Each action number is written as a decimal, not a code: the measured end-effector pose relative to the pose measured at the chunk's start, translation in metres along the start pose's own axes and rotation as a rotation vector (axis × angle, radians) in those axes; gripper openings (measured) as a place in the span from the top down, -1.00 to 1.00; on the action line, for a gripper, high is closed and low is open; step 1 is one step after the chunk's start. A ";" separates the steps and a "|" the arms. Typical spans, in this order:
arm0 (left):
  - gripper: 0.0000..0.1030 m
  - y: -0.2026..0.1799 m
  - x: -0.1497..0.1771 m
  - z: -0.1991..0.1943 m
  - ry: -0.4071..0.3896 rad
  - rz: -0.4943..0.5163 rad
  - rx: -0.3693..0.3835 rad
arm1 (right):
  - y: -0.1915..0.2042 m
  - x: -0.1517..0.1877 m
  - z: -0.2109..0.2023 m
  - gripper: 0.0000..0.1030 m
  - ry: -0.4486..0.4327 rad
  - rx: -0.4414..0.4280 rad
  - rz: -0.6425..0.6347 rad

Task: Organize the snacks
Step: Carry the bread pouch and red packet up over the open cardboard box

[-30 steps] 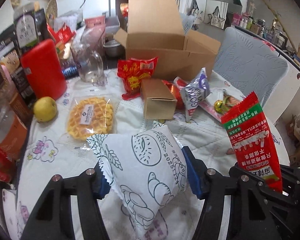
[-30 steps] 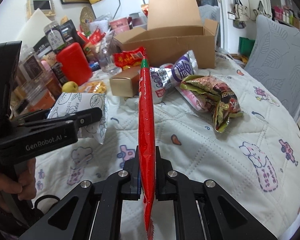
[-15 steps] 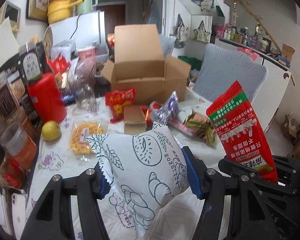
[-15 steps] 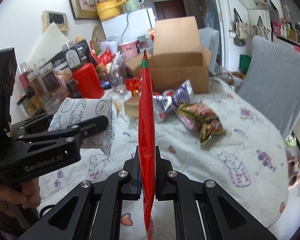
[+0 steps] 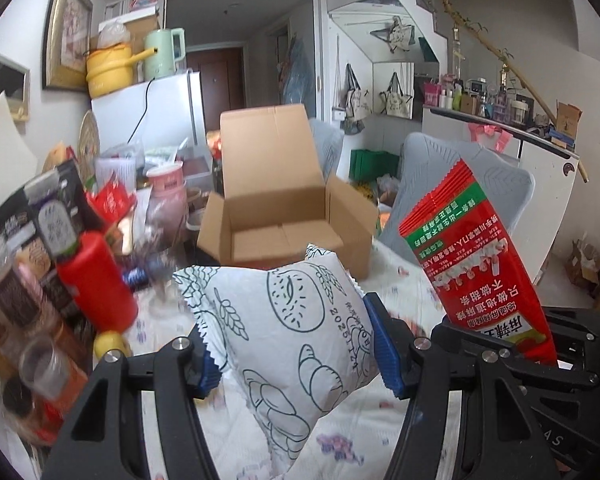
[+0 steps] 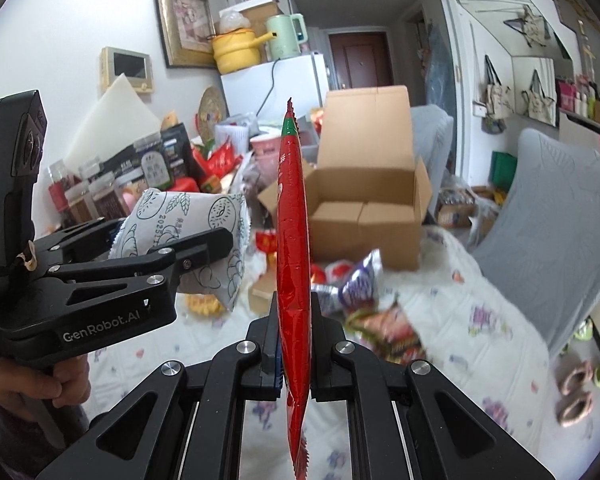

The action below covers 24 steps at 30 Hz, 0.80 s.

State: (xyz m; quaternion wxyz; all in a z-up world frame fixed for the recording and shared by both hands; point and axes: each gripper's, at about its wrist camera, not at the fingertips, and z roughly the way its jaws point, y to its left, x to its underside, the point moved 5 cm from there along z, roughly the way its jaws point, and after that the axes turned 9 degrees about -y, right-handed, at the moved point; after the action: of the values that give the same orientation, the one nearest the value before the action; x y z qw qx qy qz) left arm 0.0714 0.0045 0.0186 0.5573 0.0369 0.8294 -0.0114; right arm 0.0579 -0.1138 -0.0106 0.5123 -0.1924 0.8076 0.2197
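Gripping a white pillow bag (image 5: pixel 296 332) by its sides, the left claw (image 5: pixel 292 354) hangs clear above the quilted desk (image 5: pixel 388 416). Beside it, the right claw (image 6: pixel 294 350) is clenched on a red packet (image 6: pixel 293 248) (seen edge-on), long axis upright, serrated end up. Ahead of both claws stands an open cardboard box (image 5: pixel 284 216), flaps spread, with open air between.

Jars and packets (image 5: pixel 24 264) at the left of the left wrist view are motion-blurred; labels unreadable. Loose snack packets (image 6: pixel 364 292) on the quilted cloth (image 6: pixel 480 344) are smeared in the right wrist view; print illegible. The white printed pouch (image 5: pixel 296 332) hides the cardboard box (image 5: pixel 284 216) front wall. The red packet (image 6: pixel 294 264) runs off the bottom edge. The box floor is partly hidden by its flaps.
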 end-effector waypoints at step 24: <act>-0.19 0.041 -0.071 0.149 0.003 -0.040 -0.003 | -0.072 -0.086 0.131 0.82 -0.004 0.026 -0.017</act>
State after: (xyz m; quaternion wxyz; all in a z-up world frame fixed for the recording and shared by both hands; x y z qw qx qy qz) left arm 0.2388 0.0332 0.0289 0.5556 0.0193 0.8310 -0.0213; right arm 0.2286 -0.0943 0.0073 0.5182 -0.1919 0.8078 0.2053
